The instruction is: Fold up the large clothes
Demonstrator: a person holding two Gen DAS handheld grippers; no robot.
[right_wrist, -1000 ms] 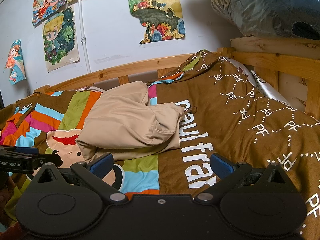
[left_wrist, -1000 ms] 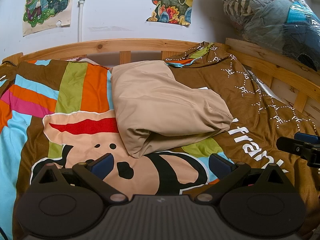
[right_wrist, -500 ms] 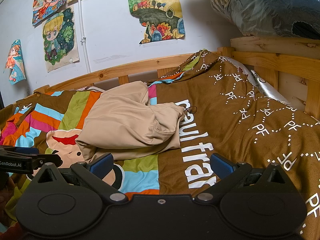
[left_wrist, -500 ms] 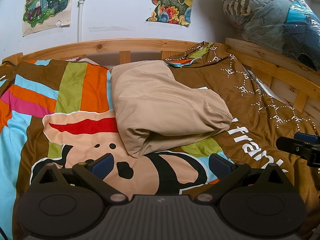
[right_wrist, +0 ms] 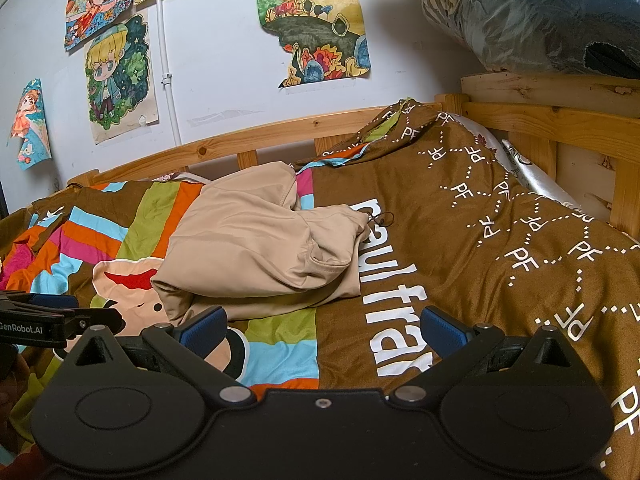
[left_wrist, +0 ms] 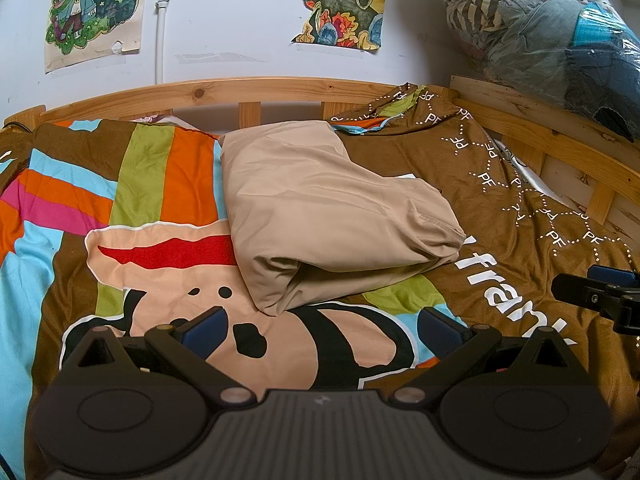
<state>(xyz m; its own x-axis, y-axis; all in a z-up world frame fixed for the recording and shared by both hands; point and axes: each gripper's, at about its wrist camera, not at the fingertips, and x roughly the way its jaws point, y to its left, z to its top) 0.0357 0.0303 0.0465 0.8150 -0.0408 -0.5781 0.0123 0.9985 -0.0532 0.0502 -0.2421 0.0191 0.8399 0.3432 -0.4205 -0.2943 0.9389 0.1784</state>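
The tan garment [left_wrist: 332, 216] sits folded into a puffy, loose bundle in the middle of the bed, on the colourful cartoon blanket [left_wrist: 132, 184], a bit nearer the wooden headboard [left_wrist: 224, 90]. Up in the right corner there's a clear plastic bag [left_wrist: 540, 36] stuffed with clothes. The left gripper [left_wrist: 320, 326] and the right gripper [right_wrist: 322, 324] are both spread wide, holding nothing, just short of the bundle.

i'm in a home bedroom: a wooden bed frame [left_wrist: 256, 90] holds a bright cartoon duvet [left_wrist: 120, 200], hand-coloured drawings [right_wrist: 116, 80] are taped to the white wall [left_wrist: 224, 20], and a plastic bag of clothes [left_wrist: 540, 28] sits on the headboard corner.
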